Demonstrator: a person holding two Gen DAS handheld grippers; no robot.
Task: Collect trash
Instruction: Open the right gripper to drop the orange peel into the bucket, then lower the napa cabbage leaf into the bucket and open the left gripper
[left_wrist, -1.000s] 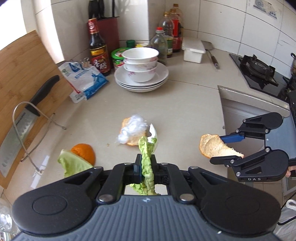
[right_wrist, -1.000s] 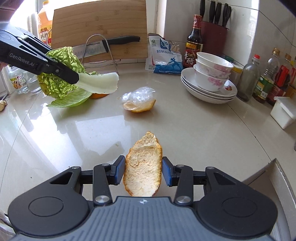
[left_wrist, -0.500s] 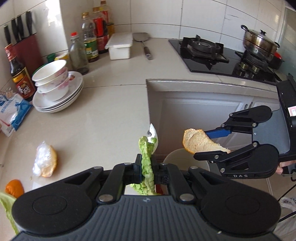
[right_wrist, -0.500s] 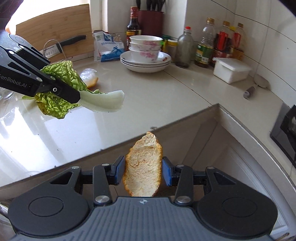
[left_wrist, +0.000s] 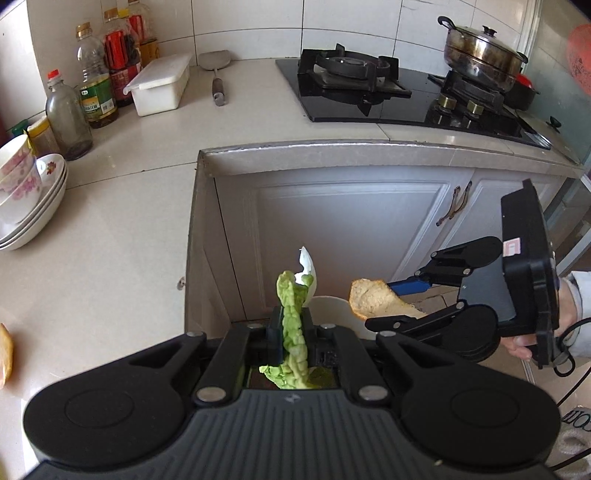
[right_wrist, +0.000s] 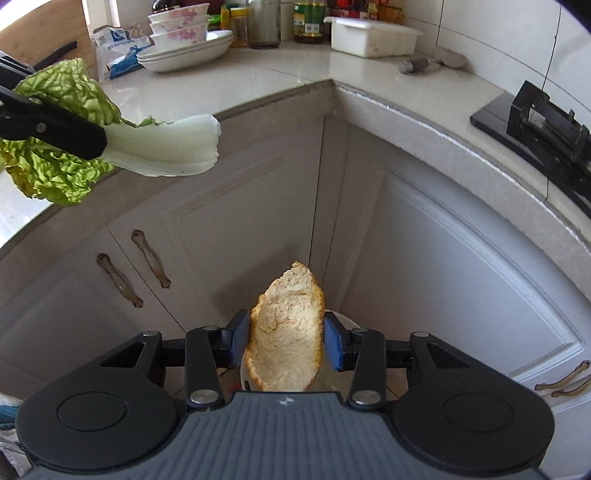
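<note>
Peel (right_wrist: 286, 339) sits clamped between right tool (right_wrist: 286, 341) pads, leaf (left_wrist: 293, 325) in left tool (left_wrist: 291, 332).

Bright daylight enters from 10 o'clock; glare washes the countertop (right_wrist: 192, 92). Focus is sharp at centre. Fisheye bending and dark vignetting mark all edges.

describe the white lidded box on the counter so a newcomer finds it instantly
Start at the black gas stove and move left along the tiled back wall of the counter. The white lidded box sits between a row of bottles on its left and a metal spatula on its right. It is the only plain white rectangular container there; its neighbours are tall glass or flat metal.
</note>
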